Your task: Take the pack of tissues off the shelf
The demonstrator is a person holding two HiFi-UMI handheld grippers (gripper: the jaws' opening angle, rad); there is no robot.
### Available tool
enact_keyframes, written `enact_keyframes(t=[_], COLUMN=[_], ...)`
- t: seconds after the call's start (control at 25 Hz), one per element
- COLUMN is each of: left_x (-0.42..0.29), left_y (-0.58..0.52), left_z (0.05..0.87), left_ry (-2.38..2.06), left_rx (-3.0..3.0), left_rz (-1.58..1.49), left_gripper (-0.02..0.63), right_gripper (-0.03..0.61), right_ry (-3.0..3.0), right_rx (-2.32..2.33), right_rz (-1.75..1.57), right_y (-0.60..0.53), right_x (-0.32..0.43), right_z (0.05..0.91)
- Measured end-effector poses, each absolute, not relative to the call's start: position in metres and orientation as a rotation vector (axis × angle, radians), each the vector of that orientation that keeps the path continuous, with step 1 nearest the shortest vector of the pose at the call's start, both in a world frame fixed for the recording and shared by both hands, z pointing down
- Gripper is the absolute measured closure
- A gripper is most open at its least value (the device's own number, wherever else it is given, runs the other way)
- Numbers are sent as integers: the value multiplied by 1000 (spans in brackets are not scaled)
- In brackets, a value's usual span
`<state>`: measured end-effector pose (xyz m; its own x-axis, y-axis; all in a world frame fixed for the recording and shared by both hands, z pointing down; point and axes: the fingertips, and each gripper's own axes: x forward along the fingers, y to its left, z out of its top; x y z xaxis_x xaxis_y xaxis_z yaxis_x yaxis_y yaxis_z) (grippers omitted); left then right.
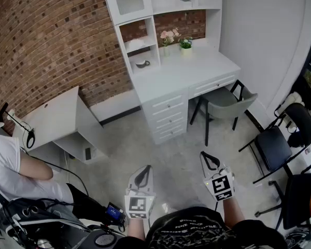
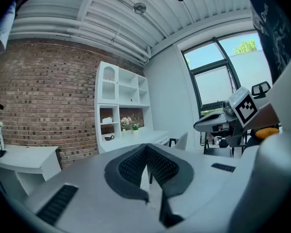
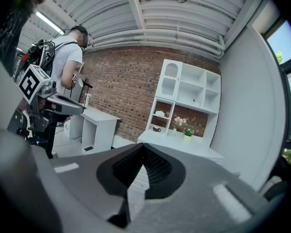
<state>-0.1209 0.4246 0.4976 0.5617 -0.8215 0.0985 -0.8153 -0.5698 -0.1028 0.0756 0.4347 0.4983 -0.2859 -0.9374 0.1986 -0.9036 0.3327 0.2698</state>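
The pack of tissues (image 1: 135, 42) is a small white bundle on the middle shelf of the white hutch (image 1: 145, 14), far across the room; it also shows as a white speck in the right gripper view (image 3: 159, 113) and the left gripper view (image 2: 107, 120). A dark cup (image 1: 142, 64) sits on the shelf below it. My left gripper (image 1: 143, 172) and right gripper (image 1: 207, 157) hover side by side over the floor, well short of the desk. Both are shut with nothing between the jaws, as the left gripper (image 2: 146, 147) and right gripper (image 3: 143, 146) views show.
The white desk (image 1: 186, 66) with drawers stands under the hutch, with flowers (image 1: 169, 37) and a small plant (image 1: 185, 43) on it. A grey chair (image 1: 225, 104) sits at the desk and black chairs (image 1: 274, 144) stand at the right. At the left are a low white table (image 1: 57, 118) and a person (image 1: 10, 165).
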Motion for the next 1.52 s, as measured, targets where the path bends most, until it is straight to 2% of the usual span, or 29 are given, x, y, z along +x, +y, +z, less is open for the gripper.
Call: enact_keyframes(t=[0.72,1.52], left_x=[-117,-106], left_y=[420,307], left_z=[506,512], left_ry=[1446,1540], left_rx=[-2772,-2729], left_rz=[-251,-304], left_gripper=[606,606], right_gripper=[574,574], right_ry=[-2311,-2338], right_rx=[1669,1560], right_rz=[-44,-23], right_y=[433,307], right_x=[74,98], right_z=[507,519])
